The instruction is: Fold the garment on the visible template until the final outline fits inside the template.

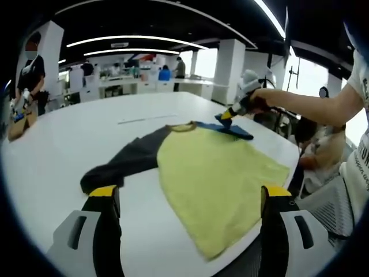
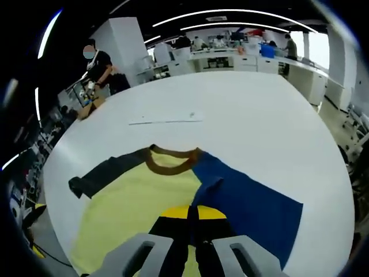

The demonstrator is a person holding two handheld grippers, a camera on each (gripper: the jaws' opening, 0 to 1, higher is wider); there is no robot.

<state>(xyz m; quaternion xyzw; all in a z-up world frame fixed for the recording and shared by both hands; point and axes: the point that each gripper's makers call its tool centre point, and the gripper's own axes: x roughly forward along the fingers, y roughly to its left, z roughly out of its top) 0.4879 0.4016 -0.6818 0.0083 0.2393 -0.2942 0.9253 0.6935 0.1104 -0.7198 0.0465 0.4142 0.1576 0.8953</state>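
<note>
A yellow T-shirt (image 1: 213, 173) lies flat on the white table (image 1: 69, 144), with a dark grey sleeve (image 1: 124, 164) on one side and a blue sleeve (image 1: 236, 130) on the other. Its brown collar (image 2: 170, 164) faces the far side. My left gripper (image 1: 190, 193) is open, its jaws spread wide over the near hem without touching cloth. My right gripper (image 2: 193, 216) is shut on the blue sleeve (image 2: 248, 208) near its seam with the yellow body (image 2: 127, 213). In the left gripper view a hand holds the right gripper (image 1: 226, 117) at that sleeve.
A thin pale strip (image 2: 167, 121) lies on the table beyond the collar. The table's rounded edge (image 1: 288, 173) runs close to the shirt's right side, with chairs (image 1: 328, 202) beyond it. A person (image 2: 98, 63) stands at the far left. Counters line the back.
</note>
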